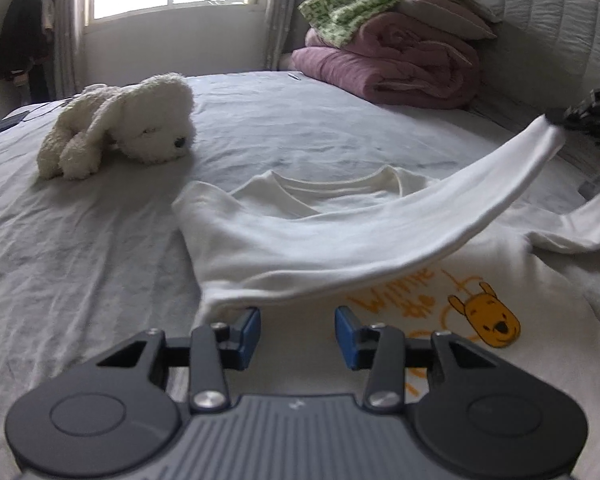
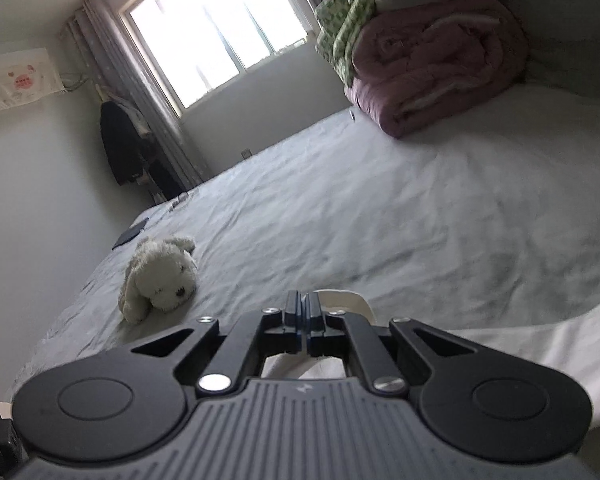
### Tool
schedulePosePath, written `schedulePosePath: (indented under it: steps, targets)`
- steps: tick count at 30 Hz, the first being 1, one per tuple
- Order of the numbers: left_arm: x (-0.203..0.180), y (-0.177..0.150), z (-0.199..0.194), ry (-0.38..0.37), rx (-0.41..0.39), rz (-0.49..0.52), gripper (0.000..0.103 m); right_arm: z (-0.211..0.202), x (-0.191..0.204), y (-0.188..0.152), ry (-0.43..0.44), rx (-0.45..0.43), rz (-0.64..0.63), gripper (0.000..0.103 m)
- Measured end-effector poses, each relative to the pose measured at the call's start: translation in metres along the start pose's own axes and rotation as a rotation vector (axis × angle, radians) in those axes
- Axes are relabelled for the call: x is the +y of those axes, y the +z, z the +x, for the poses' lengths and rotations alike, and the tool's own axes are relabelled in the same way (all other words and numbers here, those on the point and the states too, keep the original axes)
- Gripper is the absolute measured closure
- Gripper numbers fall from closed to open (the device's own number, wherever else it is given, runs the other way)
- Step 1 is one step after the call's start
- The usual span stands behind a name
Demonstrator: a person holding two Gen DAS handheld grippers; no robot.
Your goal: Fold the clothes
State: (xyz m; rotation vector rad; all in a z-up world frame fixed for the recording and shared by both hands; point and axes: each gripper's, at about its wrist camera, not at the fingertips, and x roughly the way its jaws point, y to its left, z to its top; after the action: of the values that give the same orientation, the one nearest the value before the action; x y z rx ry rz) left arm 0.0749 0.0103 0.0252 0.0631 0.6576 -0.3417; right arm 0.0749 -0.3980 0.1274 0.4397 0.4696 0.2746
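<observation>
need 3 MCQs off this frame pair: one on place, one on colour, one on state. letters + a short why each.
1. Where does the plush dog lie?
A. on the folded quilts
B. on the bed sheet, left of the shirt in the left wrist view
C. on the shirt's print

2. What colour is the bear print on the white shirt?
A. blue
B. green
C. yellow-orange

3. What state is the right gripper in?
A. shut on the shirt's sleeve
B. wide open above the bed
C. shut on the plush dog

Answers:
1 B: the dog rests on the grey sheet, apart from the shirt.
2 C: the bear face and lettering are yellow-orange.
3 A: its fingers meet with white cloth pinched, and the sleeve stretches up to it.
</observation>
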Motion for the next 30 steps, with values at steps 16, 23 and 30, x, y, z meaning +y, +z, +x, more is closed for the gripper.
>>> schedulePosePath:
  steps: [16,23,30]
  targets:
    - [-0.017,-0.004,-0.003,-0.062,0.014,0.063,0.052,0.006,-0.03,-0.004,-0.092,-0.037,-0.074,0.1]
    - [-0.018,-0.006,-0.004,-0.087,0.029,0.056,0.05,0.003,-0.036,0.002,-0.128,-0.062,-0.096,0.1]
    - [-0.018,-0.006,-0.004,-0.108,0.041,0.04,0.046,0.019,-0.046,-0.01,-0.171,-0.002,-0.1,0.1]
